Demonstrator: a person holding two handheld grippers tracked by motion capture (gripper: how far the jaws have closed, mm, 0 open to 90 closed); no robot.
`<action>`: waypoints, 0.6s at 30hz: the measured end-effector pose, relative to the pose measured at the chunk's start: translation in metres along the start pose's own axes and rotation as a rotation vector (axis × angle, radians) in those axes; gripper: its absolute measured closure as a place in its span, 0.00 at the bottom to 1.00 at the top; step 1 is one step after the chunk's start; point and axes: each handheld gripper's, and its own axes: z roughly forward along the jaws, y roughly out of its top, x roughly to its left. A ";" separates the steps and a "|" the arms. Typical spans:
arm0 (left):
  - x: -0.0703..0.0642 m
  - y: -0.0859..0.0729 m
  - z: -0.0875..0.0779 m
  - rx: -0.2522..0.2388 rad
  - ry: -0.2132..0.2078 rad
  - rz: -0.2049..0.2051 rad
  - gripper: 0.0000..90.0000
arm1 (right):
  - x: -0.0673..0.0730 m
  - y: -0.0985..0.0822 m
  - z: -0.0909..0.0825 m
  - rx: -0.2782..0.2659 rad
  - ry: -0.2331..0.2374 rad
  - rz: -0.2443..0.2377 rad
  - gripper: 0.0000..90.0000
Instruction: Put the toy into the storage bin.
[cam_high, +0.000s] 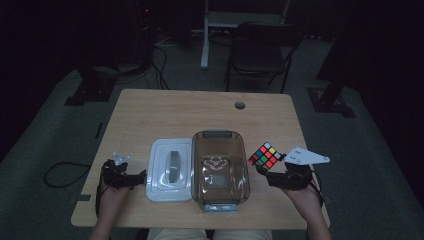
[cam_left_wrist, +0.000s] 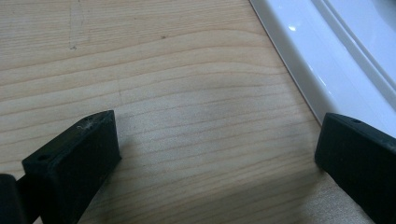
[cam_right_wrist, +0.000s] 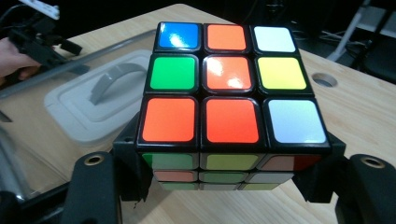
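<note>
Rubik's cube (cam_right_wrist: 232, 88) is sitting right up against the right gripper view's lens, pinched between the right gripper's (cam_right_wrist: 232, 179) two black jaws, which are gripping its lower layers from either side. In the high view the cube (cam_high: 265, 155) is being carried clear of the table (cam_high: 150, 107), just right of the clear brown-tinted container (cam_high: 220, 170), which is standing open. The white lid (cam_high: 170, 170) is lying flat beside the container's left wall, handle up. The left gripper (cam_high: 131, 179) is resting low by the lid's left edge, jaws spread wide with nothing between them; the left gripper view is showing bare wood in the gap and the lid's rim (cam_left_wrist: 303, 60) next to one jaw. My read: the cube is heading into the container. Risks: the grip is sitting low on the cube, so a layer could be twisting under side load and letting the cube roll out of the pads. The container is light-looking with nothing bracing it, so clipping its near wall could be shoving it into the lid. Releasing too high could be bouncing the cube off the hard bottom.
</note>
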 end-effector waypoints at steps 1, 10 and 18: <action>0.000 0.000 0.000 0.000 0.000 0.000 0.01 | 0.004 0.005 0.002 0.001 0.012 -0.019 0.38; 0.000 0.000 0.000 0.001 0.000 0.001 0.01 | 0.022 0.020 0.016 0.040 0.100 -0.106 0.38; 0.000 0.000 0.000 0.001 0.000 0.001 0.01 | 0.032 0.028 0.027 0.096 0.175 -0.177 0.38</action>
